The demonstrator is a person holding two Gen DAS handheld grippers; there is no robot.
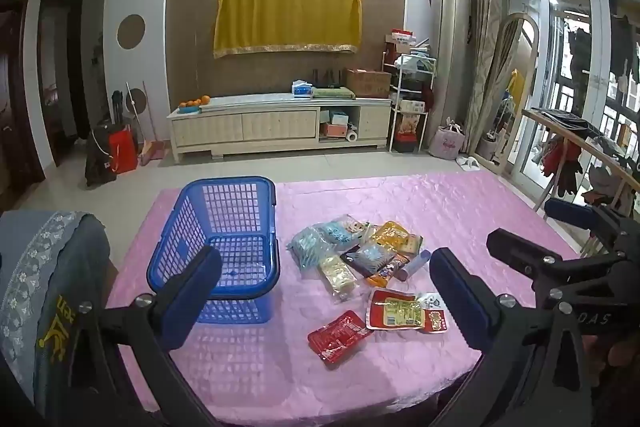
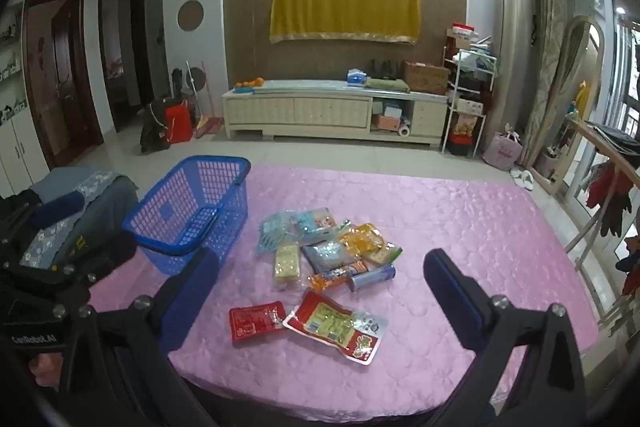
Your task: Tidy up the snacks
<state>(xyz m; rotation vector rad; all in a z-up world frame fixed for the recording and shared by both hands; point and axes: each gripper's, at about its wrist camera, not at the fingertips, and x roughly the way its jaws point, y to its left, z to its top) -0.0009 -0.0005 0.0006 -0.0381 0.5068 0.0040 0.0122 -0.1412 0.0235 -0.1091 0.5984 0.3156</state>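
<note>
A blue plastic basket [image 1: 224,247] [image 2: 192,211] stands empty on the left of the pink table [image 1: 460,211] [image 2: 460,219]. Right of it lies a loose pile of snack packets [image 1: 356,251] [image 2: 320,247], with a small purple tube [image 1: 416,265] [image 2: 372,277] at its right side. Nearer to me lie a small red packet [image 1: 340,337] [image 2: 256,319] and a larger red and yellow packet [image 1: 406,313] [image 2: 336,325]. My left gripper [image 1: 324,299] hangs open above the table's near edge, nothing between its fingers. My right gripper [image 2: 320,291] is open and empty too, hovering before the packets.
A chair draped in blue-grey cloth [image 1: 48,287] [image 2: 76,211] stands at the table's left. In the left wrist view the other gripper [image 1: 568,247] shows at the right. A cream TV cabinet [image 1: 280,125] lines the far wall; a wooden rack with clothes [image 2: 608,195] is to the right.
</note>
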